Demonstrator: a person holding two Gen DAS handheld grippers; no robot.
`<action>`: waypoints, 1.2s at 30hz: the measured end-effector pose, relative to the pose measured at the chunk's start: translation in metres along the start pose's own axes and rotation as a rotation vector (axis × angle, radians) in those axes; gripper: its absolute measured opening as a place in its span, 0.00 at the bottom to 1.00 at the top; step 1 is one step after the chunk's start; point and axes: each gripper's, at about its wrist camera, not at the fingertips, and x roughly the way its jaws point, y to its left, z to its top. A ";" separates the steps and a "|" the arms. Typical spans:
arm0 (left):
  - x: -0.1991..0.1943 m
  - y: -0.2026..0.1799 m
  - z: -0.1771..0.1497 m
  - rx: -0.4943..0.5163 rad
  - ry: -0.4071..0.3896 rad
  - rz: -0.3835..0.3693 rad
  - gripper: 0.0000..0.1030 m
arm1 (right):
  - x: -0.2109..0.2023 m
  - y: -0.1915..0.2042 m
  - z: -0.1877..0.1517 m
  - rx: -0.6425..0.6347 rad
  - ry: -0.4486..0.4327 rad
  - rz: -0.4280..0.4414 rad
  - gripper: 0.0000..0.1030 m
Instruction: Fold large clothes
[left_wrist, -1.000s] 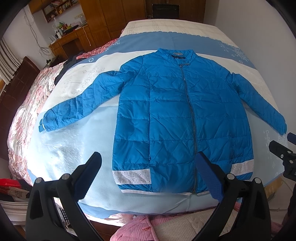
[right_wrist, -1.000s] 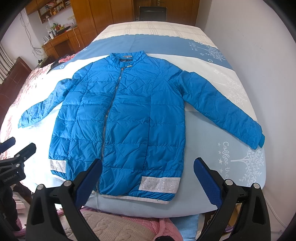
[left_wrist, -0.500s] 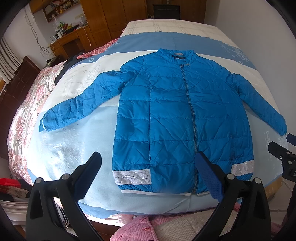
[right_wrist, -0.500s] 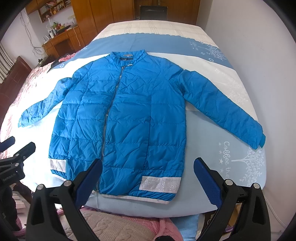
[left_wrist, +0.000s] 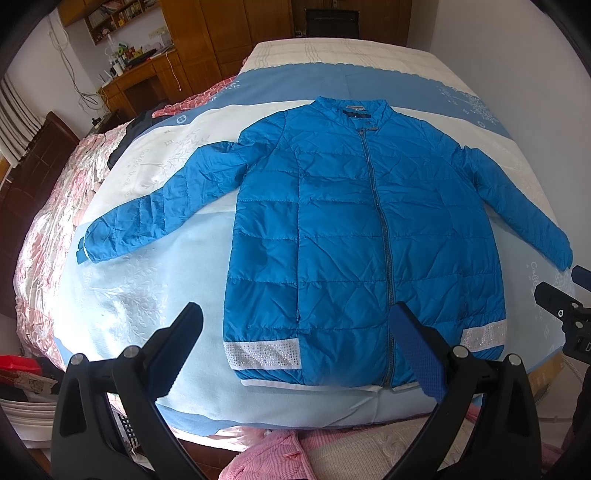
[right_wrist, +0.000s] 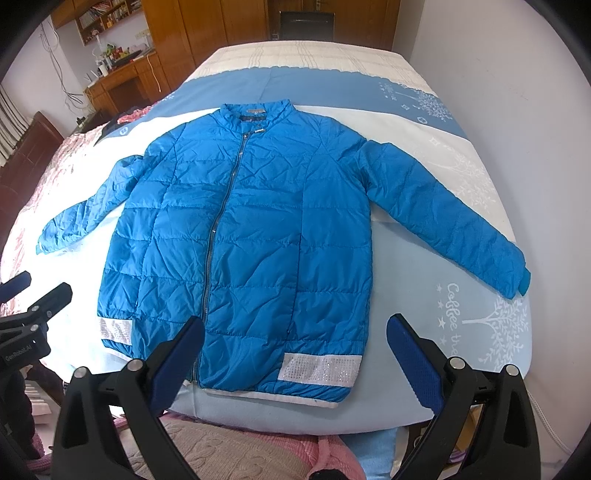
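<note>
Jacket (left_wrist: 351, 240) lies flat on bed (left_wrist: 122, 306): soft, probably light and slippery; grip sleeve cuffs. Left claw (left_wrist: 295, 350) and right claw (right_wrist: 295, 350) both gape, empty.

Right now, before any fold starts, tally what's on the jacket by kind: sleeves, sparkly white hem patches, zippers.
Sleeves: 2
Sparkly white hem patches: 2
Zippers: 1
Total: 5, all on one blue puffer jacket
</note>
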 end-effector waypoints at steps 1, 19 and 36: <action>0.000 0.000 0.000 0.000 0.000 0.000 0.97 | 0.000 0.000 0.000 0.000 0.000 0.000 0.96; 0.001 -0.005 0.004 0.004 0.003 0.001 0.97 | 0.000 -0.002 0.000 0.001 0.000 -0.001 0.96; 0.086 -0.047 0.076 0.027 0.030 -0.083 0.97 | 0.071 -0.173 0.024 0.362 -0.010 0.012 0.96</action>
